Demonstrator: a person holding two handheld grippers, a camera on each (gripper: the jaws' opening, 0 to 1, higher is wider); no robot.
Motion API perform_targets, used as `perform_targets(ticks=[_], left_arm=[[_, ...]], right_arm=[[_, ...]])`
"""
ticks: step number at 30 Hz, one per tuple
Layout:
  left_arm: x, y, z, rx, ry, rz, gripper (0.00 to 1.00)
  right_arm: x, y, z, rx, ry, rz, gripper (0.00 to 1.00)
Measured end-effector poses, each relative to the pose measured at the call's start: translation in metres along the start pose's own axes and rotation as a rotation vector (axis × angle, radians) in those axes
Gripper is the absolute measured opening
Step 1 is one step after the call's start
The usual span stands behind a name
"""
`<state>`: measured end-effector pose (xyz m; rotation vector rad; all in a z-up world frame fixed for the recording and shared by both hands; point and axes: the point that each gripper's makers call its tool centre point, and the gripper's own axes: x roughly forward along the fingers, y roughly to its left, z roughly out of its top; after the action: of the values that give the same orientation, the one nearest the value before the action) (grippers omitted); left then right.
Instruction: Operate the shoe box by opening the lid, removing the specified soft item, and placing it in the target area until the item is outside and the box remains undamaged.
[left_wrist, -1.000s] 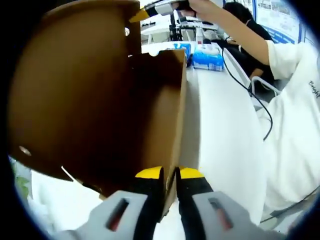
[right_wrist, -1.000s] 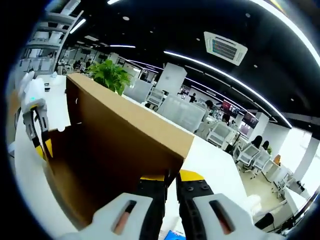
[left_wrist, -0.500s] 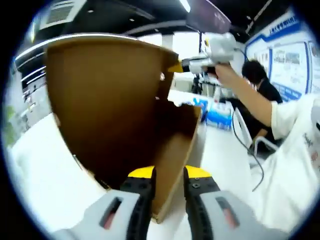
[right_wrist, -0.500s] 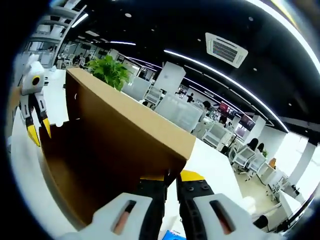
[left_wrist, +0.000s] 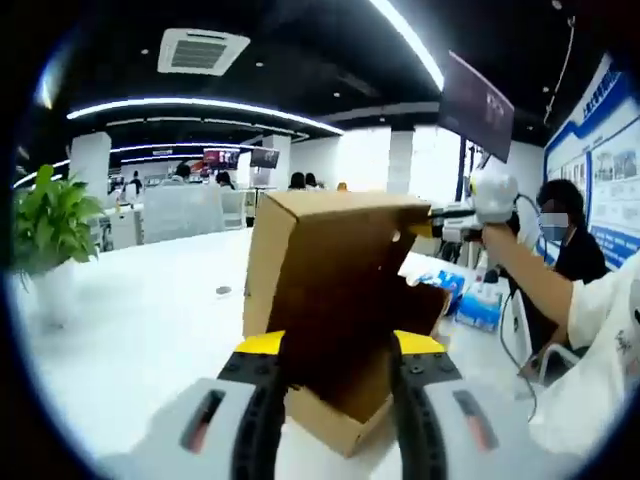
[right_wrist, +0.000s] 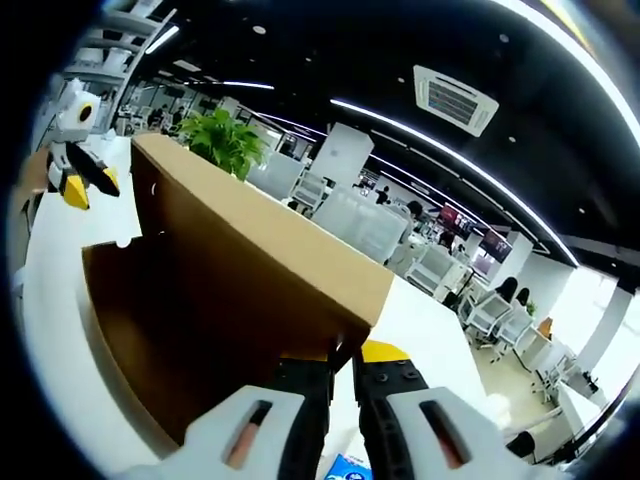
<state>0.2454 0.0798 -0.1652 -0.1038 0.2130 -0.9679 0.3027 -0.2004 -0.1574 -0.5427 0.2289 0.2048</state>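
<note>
The brown cardboard shoe box (left_wrist: 340, 400) stands on the white table with its lid (left_wrist: 330, 225) swung up. My right gripper (left_wrist: 437, 225) comes in from the right, shut on the lid's free corner. In the left gripper view my left gripper (left_wrist: 342, 345) is open, its yellow-tipped jaws wide apart, back from the box. In the right gripper view my right gripper (right_wrist: 340, 355) is shut on the edge of the lid (right_wrist: 270, 250), and my left gripper (right_wrist: 85, 172) hangs open beyond the box's far end. The inside of the box (right_wrist: 170, 330) is dark; no soft item shows.
A potted plant (left_wrist: 45, 230) stands on the white table (left_wrist: 150, 300) to the left; it is behind the lid (right_wrist: 220, 145) in the right gripper view. Blue-and-white packs (left_wrist: 480, 305) lie behind the box. A person's white sleeve (left_wrist: 600, 340) is at the right.
My left gripper has let go of the box wall, opened wide and drawn back and up from the box. My right gripper stays shut on the raised lid.
</note>
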Motion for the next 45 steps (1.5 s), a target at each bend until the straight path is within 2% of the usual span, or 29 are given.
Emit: perform_targets(ticks=[2,7,14,17,25,29,33,36,39,41,45], left_arm=[[-0.001,0.0,0.009,-0.019,-0.045,-0.006,0.49],[-0.002,-0.006,0.015,-0.007,-0.087,-0.022,0.54],[0.0,-0.005,0.009,0.018,-0.082,-0.001,0.55],[-0.003,0.001,0.016,0.054,-0.117,0.058,0.55],[-0.001,-0.008,0.008,0.094,-0.09,0.079,0.55],[0.001,-0.006,0.007,0.086,-0.099,0.083,0.56],[-0.001,-0.004,0.005,0.079,-0.106,0.092,0.53],[-0.002,-0.003,0.002,0.065,-0.104,0.09,0.51],[-0.003,-0.004,0.0,0.053,-0.103,0.083,0.51],[-0.003,-0.005,-0.002,0.058,-0.101,0.086,0.51],[-0.004,-0.005,-0.009,0.055,-0.093,0.09,0.51]], right_arm=[[-0.003,0.002,-0.002,0.001,0.0,0.006,0.06],[-0.007,0.006,-0.005,-0.001,-0.003,0.017,0.06],[-0.014,0.014,-0.013,0.01,-0.026,0.011,0.06],[-0.015,0.022,-0.016,0.011,-0.022,0.028,0.06],[-0.017,0.026,-0.022,0.019,-0.039,0.033,0.07],[-0.019,0.041,-0.023,0.002,-0.059,0.079,0.22],[-0.022,0.047,-0.024,-0.019,-0.07,0.101,0.28],[-0.026,0.054,-0.023,0.056,-0.089,0.175,0.34],[-0.029,0.057,-0.025,0.098,-0.097,0.205,0.39],[-0.033,0.063,-0.025,0.131,-0.112,0.251,0.44],[-0.039,0.067,-0.03,0.128,-0.102,0.277,0.47]])
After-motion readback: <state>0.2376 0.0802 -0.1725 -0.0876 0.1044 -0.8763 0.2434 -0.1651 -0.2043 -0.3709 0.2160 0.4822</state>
